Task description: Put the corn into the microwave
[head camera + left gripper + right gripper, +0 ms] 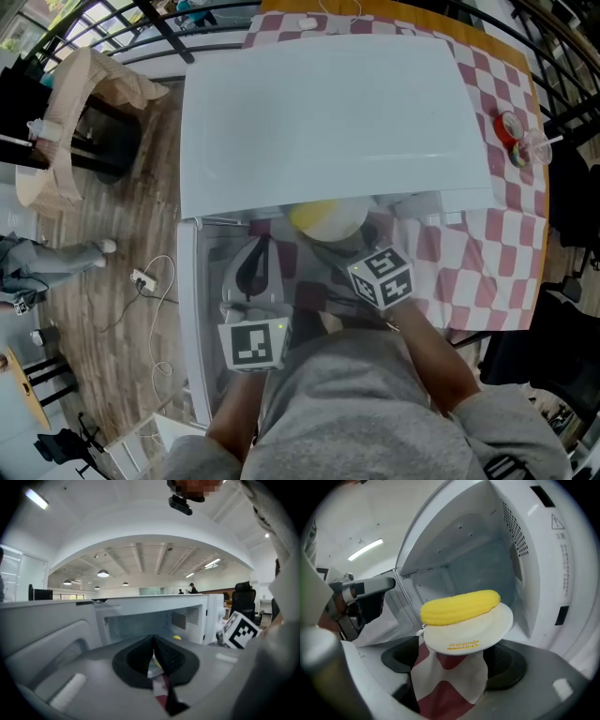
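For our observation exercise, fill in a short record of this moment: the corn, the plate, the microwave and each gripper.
corn: yellow cob lying on the plate
plate: white, at the microwave's mouth
microwave: white, on a checked cloth, door swung open
left gripper: jaws together, nothing held, near the door
right gripper: jaws wide apart, not pressing the plate

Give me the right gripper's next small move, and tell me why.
Probably draw the right gripper straight back, away from the white plate. Its jaws stand wide apart and press on nothing, and the plate with the corn sits at the mouth of the open microwave. Backing out would clear the way for the door, though how deep the plate sits is unclear.
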A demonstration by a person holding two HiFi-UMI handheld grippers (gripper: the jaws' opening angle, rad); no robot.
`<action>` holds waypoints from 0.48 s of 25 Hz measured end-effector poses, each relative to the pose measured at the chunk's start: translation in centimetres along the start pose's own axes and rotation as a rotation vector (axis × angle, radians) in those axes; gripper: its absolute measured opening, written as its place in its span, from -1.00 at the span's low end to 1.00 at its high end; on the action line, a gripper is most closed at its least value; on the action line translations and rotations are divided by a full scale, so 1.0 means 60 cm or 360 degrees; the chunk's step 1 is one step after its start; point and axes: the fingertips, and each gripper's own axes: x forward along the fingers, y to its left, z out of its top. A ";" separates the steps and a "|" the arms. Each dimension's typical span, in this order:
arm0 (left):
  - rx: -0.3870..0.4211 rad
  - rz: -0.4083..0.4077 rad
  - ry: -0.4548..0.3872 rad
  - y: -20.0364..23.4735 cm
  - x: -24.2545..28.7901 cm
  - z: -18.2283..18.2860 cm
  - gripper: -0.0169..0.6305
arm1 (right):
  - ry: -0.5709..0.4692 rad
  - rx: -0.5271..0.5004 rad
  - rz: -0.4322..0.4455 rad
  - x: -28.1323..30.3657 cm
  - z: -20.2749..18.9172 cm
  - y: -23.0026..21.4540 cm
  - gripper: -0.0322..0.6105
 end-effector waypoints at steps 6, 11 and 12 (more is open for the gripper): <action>-0.0011 -0.0002 0.0011 -0.002 0.002 0.002 -0.91 | 0.0013 -0.0073 -0.0187 -0.018 -0.005 -0.024 0.45; -0.0013 0.0012 0.0014 0.003 -0.001 0.000 -0.91 | -0.0053 -0.0176 -0.0263 -0.038 0.001 -0.032 0.45; -0.0011 0.0013 0.0016 0.003 0.000 -0.001 -0.91 | -0.0070 -0.0194 -0.0261 -0.038 0.004 -0.031 0.45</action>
